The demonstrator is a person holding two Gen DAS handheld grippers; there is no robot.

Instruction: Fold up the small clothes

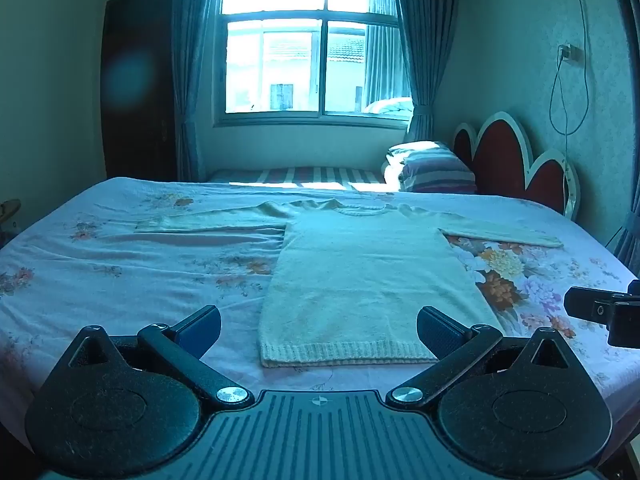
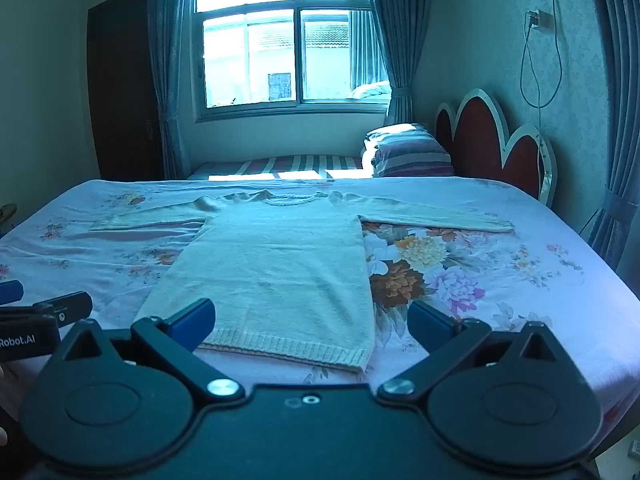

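A small cream knitted sweater (image 1: 360, 280) lies flat on the floral bed sheet (image 1: 120, 280), hem toward me, neck far, both sleeves spread out sideways. It also shows in the right wrist view (image 2: 280, 264). My left gripper (image 1: 319, 330) is open and empty, held above the hem, fingers astride its width. My right gripper (image 2: 311, 324) is open and empty, near the hem's right corner. The right gripper's tip shows at the right edge of the left wrist view (image 1: 600, 312), and the left gripper's tip shows at the left edge of the right wrist view (image 2: 44, 312).
The bed (image 2: 520, 280) fills the foreground. A red scalloped headboard (image 1: 512, 160) and striped pillows (image 1: 432, 168) stand at the far right. A window (image 1: 316, 40) with curtains is behind, a dark door (image 1: 136, 80) at left. A cable (image 2: 536, 80) hangs on the right wall.
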